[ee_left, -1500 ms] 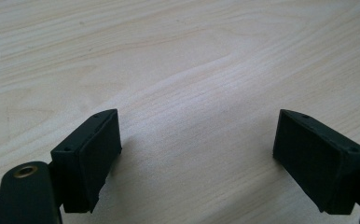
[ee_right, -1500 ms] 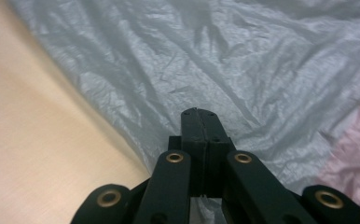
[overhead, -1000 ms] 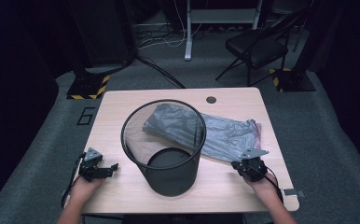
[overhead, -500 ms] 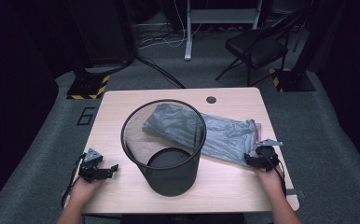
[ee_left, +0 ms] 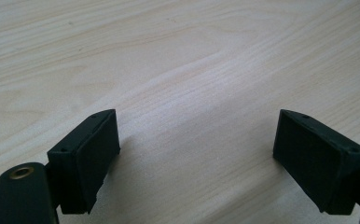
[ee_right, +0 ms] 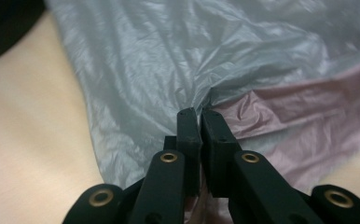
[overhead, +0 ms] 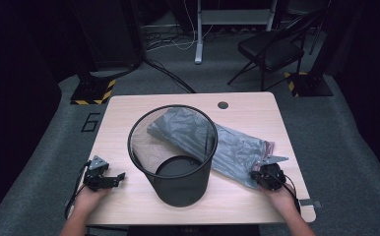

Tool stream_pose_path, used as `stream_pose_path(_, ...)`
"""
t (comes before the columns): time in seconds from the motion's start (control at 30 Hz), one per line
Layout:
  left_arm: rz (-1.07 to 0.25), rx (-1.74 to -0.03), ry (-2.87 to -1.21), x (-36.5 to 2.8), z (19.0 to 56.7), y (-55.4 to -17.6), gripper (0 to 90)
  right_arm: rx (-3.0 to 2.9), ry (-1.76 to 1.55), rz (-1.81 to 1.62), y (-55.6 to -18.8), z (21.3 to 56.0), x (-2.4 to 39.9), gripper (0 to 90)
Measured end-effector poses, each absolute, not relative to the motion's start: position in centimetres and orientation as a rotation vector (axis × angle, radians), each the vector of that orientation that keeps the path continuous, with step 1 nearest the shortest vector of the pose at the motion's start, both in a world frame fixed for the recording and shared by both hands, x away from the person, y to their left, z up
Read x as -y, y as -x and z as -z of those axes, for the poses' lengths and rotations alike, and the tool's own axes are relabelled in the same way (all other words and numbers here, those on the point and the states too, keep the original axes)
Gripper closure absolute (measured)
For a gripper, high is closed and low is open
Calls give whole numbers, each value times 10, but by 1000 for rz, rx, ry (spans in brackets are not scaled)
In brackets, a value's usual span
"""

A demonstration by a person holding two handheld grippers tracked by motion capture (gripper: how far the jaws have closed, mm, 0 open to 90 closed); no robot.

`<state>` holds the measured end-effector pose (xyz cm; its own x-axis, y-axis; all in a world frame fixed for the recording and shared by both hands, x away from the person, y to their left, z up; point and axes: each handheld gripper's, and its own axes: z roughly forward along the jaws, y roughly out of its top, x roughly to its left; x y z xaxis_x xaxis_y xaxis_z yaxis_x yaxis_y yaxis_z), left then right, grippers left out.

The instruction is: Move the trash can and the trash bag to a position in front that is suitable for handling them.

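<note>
The crumpled grey translucent plastic bag (overhead: 232,147) lies flat on the right half of the light wooden tabletop (overhead: 129,206), running from behind the black wire-mesh wastebasket (overhead: 173,157) toward the near right corner. The right gripper (ee_right: 199,112) has just clenched, its jaws pinching a fold of the bag's near end, beside a pinkish strip. The left gripper (ee_left: 197,140) rests near the near left corner, jaws spread wide over bare wood.
</note>
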<state>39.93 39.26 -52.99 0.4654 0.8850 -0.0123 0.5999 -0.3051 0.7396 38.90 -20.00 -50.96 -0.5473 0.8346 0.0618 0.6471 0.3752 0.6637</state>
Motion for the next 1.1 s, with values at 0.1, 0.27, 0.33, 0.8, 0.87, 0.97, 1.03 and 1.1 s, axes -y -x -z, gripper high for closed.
stream_pose_path(0.1,-526,-1228,-2030,-393,530,-401,141,-2433,-1230,-961,-373,507,185,857)
stream_pose_path(0.27,-527,-1230,-2025,-392,530,-402,141,-2513,-1096,-1003,-352,502,160,856)
stream_pose_path(0.33,-528,-1230,-2026,-393,530,-402,141,-2549,-1035,-1016,-345,501,152,847)
stream_pose_path(0.8,-526,-1229,-2028,-393,530,-398,142,-2180,-1160,-1106,-372,454,186,357)
stream_pose_path(0.87,-527,-1221,-2030,-394,530,-397,141,-2139,-1216,-1085,-388,455,199,323)
stream_pose_path(0.97,-526,-1222,-2031,-394,530,-395,142,-2107,-1280,-1048,-411,461,213,307)
stream_pose_path(1.03,-523,-1218,-2031,-395,530,-394,142,-2109,-1324,-1022,-426,469,222,299)
stream_pose_path(1.1,-523,-1214,-2041,-396,530,-392,142,-2127,-1363,-995,-435,477,225,298)
